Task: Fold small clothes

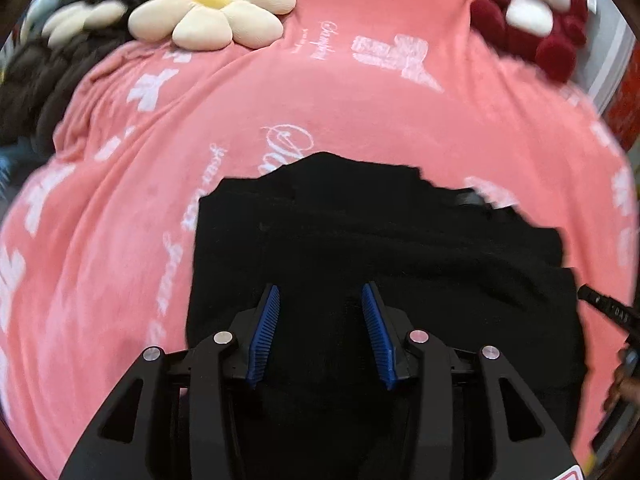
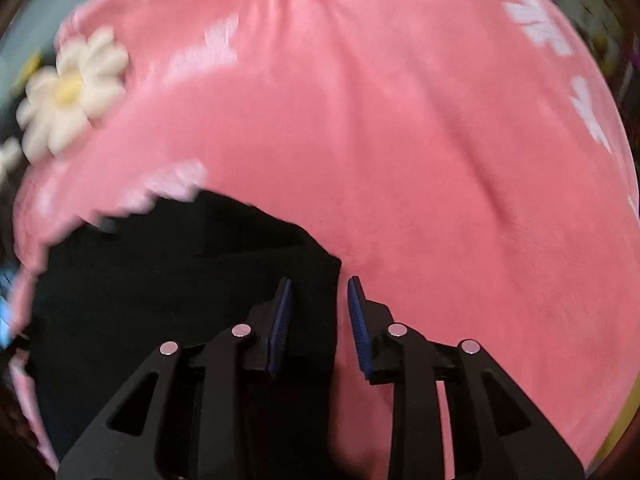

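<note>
A black garment [image 1: 360, 240] lies flat on a pink blanket [image 1: 360, 112]. My left gripper [image 1: 320, 292] is open and empty, its blue pads hovering over the near middle of the garment. In the right wrist view the same garment [image 2: 160, 280] fills the lower left. My right gripper [image 2: 318, 284] is open, its jaws straddling the garment's right edge, with the left pad [image 2: 280, 320] over the cloth and the right pad [image 2: 358, 320] over the blanket [image 2: 440, 160]. The other gripper's black body [image 1: 608, 312] shows at the right edge of the left wrist view.
A cream daisy-shaped cushion [image 1: 212, 4] lies at the far left of the bed, blurred in the right wrist view [image 2: 72, 92]. A red and white plush toy [image 1: 536, 16] sits at the far right. A dark knitted throw [image 1: 36, 76] lies at the left edge.
</note>
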A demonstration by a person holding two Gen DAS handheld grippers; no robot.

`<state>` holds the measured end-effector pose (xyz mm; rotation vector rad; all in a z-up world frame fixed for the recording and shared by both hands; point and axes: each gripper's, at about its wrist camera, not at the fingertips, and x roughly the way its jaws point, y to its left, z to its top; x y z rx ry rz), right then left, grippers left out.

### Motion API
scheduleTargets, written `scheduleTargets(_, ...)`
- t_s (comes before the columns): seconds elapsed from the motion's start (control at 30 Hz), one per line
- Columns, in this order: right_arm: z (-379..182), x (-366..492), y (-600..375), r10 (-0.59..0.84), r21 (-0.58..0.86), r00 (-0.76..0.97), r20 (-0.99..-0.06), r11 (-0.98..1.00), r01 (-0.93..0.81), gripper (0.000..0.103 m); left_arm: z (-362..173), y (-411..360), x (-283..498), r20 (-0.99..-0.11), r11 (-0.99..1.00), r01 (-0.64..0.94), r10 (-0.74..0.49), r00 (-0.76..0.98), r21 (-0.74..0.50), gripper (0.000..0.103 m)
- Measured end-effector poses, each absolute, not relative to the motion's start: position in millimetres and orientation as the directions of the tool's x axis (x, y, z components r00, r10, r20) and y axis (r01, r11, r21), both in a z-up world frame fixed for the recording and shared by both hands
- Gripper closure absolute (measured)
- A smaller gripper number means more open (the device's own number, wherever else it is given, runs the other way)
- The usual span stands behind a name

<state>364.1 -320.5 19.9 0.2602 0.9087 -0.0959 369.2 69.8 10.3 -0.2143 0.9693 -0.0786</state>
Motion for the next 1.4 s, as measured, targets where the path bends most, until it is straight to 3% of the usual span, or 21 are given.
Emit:
scheduleTargets(0.03,28,343,-319,0.020,0.164,0.628,-0.778,0.971,0.172,0.074,17,76,356,-0.800,0.969,-0.022,-0.190,0.568,-0.246,0.056)
scheduleTargets(0.1,35,294,-318,-0.003,0.124,0.638,-0.770,0.980,0.154,0.062,25,85,329,-0.787,0.962,-0.005,-0.222,0.575,-0.275,0.050)
scheduleTargets(0.47,-6,105,-313,0.012,0.134,0.473,-0.881,0.965,0.226,0.058,2,102,144,-0.853,0.966,-0.007,-0.225,0.471,-0.259,0.048)
scheduleTargets(0.5,-10,94,-309,0.041,0.165,0.461,-0.887,0.958,0.233,0.055,-2,101,136,-0.857,0.964,-0.006,-0.234,0.459,-0.267,0.048)
scheduleTargets(0.67,-25,67,-294,0.014,0.131,0.361,-0.932,0.944,0.302,0.035,-16,86,89,-0.890,0.967,-0.010,-0.232,0.392,-0.256,0.045)
scheduleTargets(0.7,-27,63,-295,0.011,0.134,0.351,-0.936,0.935,0.329,0.035,-17,84,82,-0.894,0.971,-0.008,-0.219,0.391,-0.241,0.044)
scheduleTargets(0.77,-30,56,-295,0.016,0.143,0.338,-0.941,0.924,0.356,0.033,-19,84,68,-0.901,0.978,-0.016,-0.186,0.392,-0.209,0.031)
scheduleTargets(0.9,-45,59,-296,0.052,0.158,0.279,-0.959,0.915,0.371,0.028,-29,99,54,-0.921,0.982,-0.075,-0.136,0.365,-0.175,0.030)
scheduleTargets(1.13,-58,59,-284,0.104,0.188,0.236,-0.966,0.910,0.369,0.018,-43,136,50,-0.891,0.896,-0.242,-0.274,0.361,-0.373,0.019)
scheduleTargets(1.17,-57,59,-281,0.103,0.185,0.235,-0.966,0.914,0.362,0.018,-43,137,50,-0.887,0.888,-0.249,-0.284,0.365,-0.387,0.019)
scheduleTargets(1.23,-55,58,-275,0.105,0.187,0.245,-0.964,0.923,0.338,0.030,-44,138,48,-0.879,0.880,-0.247,-0.301,0.369,-0.405,0.020)
scheduleTargets(1.3,-52,56,-270,0.118,0.199,0.259,-0.959,0.928,0.315,0.050,-43,141,47,-0.873,0.873,-0.245,-0.317,0.370,-0.421,0.022)
scheduleTargets(1.33,-50,51,-269,0.129,0.211,0.267,-0.955,0.928,0.308,0.058,-43,142,46,-0.870,0.871,-0.241,-0.325,0.370,-0.428,0.029)
scheduleTargets(1.37,-49,50,-268,0.143,0.226,0.273,-0.951,0.926,0.301,0.074,-40,143,48,-0.870,0.872,-0.237,-0.326,0.370,-0.428,0.041)
scheduleTargets(1.4,-48,49,-266,0.166,0.248,0.277,-0.946,0.923,0.294,0.087,-39,143,47,-0.874,0.879,-0.231,-0.318,0.368,-0.417,0.047)
